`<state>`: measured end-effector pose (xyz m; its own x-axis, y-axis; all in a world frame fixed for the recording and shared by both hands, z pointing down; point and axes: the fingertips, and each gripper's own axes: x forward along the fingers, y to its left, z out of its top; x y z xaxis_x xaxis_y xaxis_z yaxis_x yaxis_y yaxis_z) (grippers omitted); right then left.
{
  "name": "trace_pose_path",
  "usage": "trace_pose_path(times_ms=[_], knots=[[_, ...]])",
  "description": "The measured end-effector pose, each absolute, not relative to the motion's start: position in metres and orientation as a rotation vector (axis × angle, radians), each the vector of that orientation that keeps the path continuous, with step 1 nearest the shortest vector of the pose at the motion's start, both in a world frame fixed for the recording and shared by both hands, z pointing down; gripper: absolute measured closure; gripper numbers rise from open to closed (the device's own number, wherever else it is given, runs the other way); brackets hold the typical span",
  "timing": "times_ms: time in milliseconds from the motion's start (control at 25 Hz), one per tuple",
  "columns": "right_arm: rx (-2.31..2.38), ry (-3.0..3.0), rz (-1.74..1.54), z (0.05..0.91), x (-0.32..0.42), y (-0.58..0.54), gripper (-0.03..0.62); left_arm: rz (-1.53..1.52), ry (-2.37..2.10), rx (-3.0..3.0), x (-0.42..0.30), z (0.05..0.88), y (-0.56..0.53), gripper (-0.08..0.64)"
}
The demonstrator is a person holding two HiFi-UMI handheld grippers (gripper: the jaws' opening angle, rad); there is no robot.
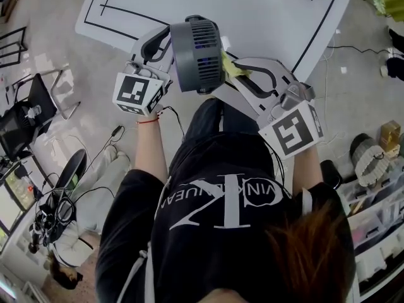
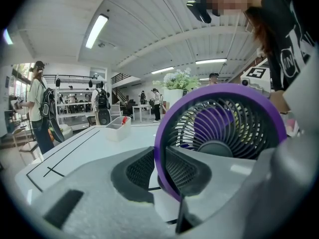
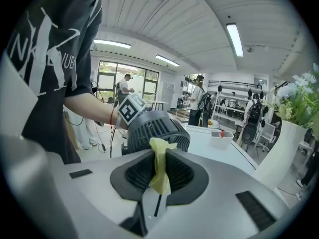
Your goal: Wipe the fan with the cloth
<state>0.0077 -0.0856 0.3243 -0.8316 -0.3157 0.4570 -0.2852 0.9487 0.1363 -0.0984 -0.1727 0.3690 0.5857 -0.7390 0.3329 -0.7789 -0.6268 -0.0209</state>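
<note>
A small dark grey fan with a purple front ring is held up above the white table's near edge. My left gripper is shut on the fan, its pads clamping the purple rim. My right gripper is shut on a yellow cloth, pinched between its pads. The cloth's upper tip touches the fan's ribbed rear housing in the right gripper view. The fan's blades show through the grille in the left gripper view.
The white table with black outline markings lies ahead. A white tray and a white vase with flowers stand on it. Chairs, cables and shelves crowd the floor on both sides. Other people stand in the background.
</note>
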Motion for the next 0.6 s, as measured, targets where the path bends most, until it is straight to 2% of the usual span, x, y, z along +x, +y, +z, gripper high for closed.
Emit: trace_pose_path(times_ms=[280, 600], knots=[[0.549, -2.627, -0.057, 0.333, 0.005, -0.125, 0.540, 0.465, -1.294, 2.673, -0.097, 0.370, -0.172, 0.480], [0.483, -2.544, -0.184, 0.360, -0.008, -0.143, 0.540, 0.445, -1.303, 2.665, -0.098, 0.370, -0.172, 0.480]])
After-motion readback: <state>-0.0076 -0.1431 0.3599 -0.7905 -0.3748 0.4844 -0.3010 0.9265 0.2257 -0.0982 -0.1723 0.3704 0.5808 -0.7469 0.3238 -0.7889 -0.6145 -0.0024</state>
